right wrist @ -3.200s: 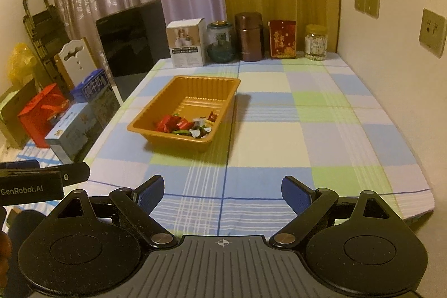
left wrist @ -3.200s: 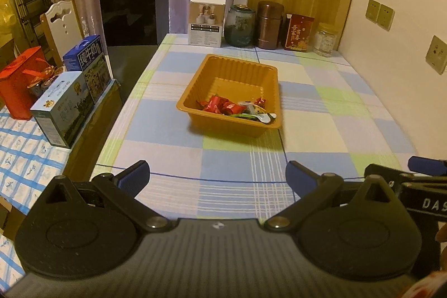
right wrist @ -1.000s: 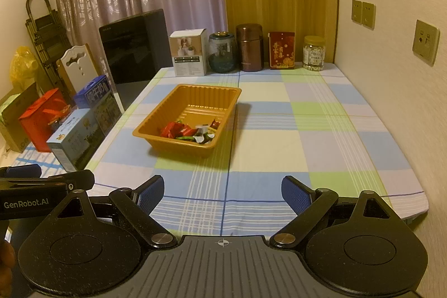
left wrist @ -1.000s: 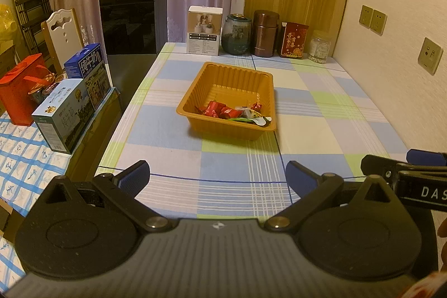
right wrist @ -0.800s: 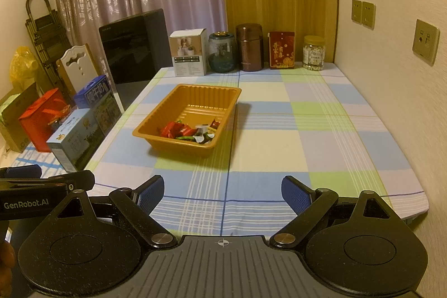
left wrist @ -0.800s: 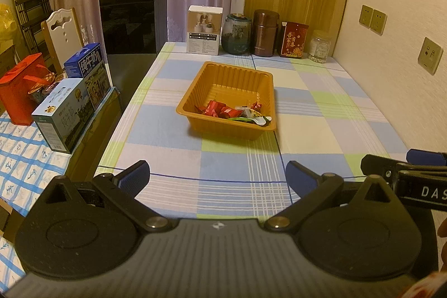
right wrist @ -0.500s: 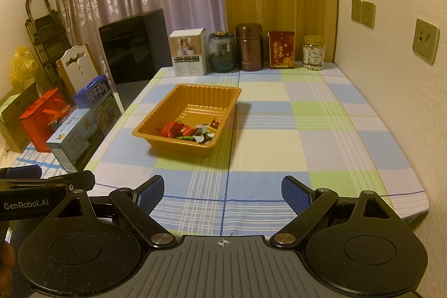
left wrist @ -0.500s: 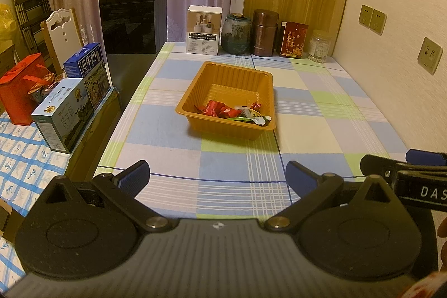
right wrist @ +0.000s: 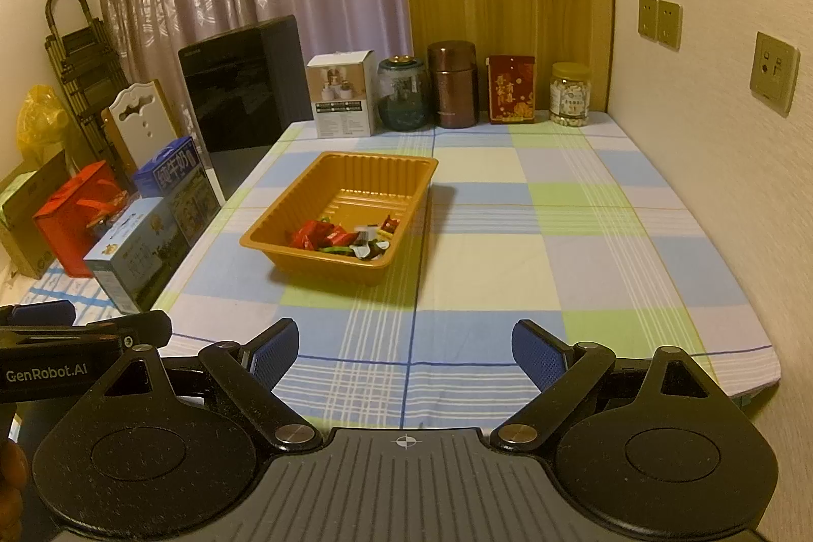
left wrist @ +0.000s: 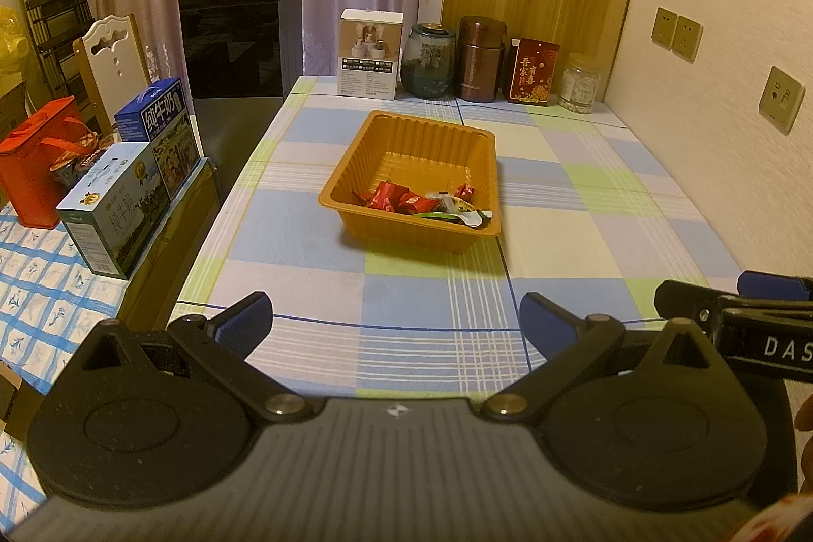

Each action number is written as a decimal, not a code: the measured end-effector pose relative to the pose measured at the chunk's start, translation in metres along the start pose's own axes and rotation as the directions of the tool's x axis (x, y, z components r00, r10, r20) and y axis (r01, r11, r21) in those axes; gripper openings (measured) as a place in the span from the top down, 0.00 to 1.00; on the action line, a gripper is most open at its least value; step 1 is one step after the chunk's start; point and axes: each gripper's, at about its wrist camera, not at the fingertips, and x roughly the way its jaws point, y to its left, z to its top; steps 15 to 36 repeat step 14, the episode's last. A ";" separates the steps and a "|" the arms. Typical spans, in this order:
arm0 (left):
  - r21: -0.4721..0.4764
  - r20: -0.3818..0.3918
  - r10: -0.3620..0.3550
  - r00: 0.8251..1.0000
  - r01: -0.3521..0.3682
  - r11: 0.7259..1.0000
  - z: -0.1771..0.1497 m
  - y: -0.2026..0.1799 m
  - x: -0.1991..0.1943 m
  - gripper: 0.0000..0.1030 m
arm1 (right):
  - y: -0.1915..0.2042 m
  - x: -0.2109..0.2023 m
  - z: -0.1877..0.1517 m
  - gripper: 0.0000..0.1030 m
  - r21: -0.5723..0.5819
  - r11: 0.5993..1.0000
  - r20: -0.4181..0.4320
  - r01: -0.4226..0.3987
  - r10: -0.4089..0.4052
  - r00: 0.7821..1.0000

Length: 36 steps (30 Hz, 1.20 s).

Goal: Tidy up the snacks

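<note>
A ribbed orange plastic tray (left wrist: 355, 173) sits mid-table (left wrist: 584, 206) on the checked cloth, with wrapped snacks (left wrist: 421, 204) heaped at its near end. Behind it, a white carton (left wrist: 370, 62), two jars and a red box line the far edge.

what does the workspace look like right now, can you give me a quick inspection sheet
surface: checked blue, green and white tablecloth, bare near the front edge
job's things: wrapped snacks piled at the near end of the orange plastic tray
clutter: white box, jars, brown canister and red box along the far edge
grippers: left gripper and right gripper open, holding nothing
cables: nothing seen
surroundings: curtain, black appliance, milk cartons on a side table
</note>
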 end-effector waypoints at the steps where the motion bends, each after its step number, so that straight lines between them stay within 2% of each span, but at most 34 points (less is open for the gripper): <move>1: 0.000 0.000 0.000 1.000 0.000 1.000 0.000 0.000 0.000 0.00 | 0.000 0.000 0.000 0.12 0.000 1.000 0.000 0.000 0.000 1.000; 36: -0.011 0.019 -0.013 1.000 0.013 1.000 -0.004 -0.002 0.003 0.00 | 0.000 0.001 -0.001 0.12 0.004 1.000 0.003 0.001 -0.001 1.000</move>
